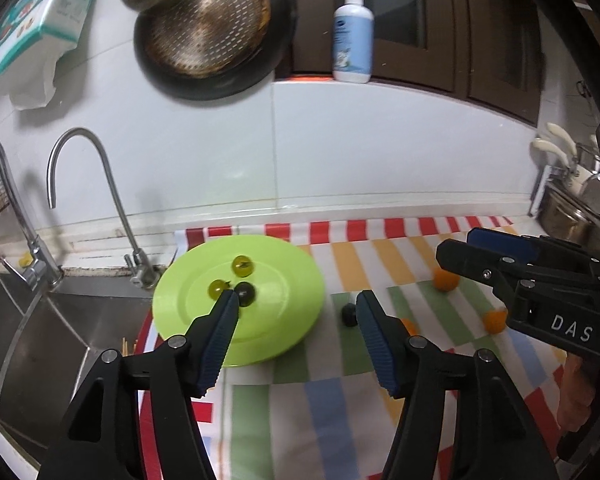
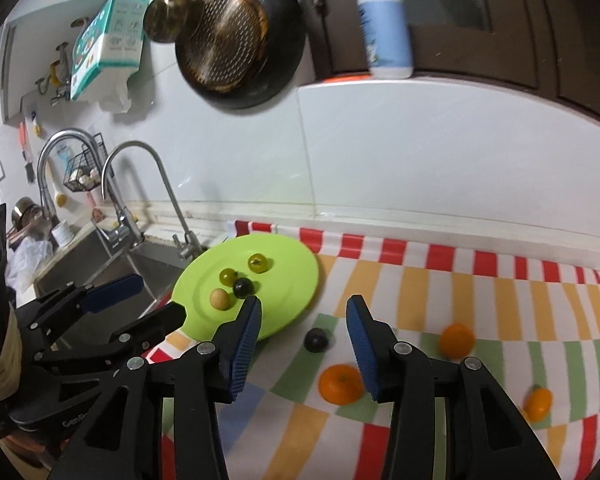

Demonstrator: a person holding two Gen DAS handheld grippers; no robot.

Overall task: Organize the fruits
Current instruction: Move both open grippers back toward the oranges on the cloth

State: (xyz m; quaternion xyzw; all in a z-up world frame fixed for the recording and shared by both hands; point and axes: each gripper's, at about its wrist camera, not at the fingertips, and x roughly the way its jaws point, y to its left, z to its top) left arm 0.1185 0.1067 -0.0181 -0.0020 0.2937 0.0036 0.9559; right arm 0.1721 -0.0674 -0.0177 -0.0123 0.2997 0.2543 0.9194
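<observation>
Four small fruits [image 2: 236, 283] on green plate [image 2: 296, 280]

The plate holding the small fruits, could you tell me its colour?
Lime green plate; right wrist view.

Pan [image 1: 208, 28] on wall, faucet [image 1: 100, 200], soap bottle [image 1: 353, 36].
</observation>
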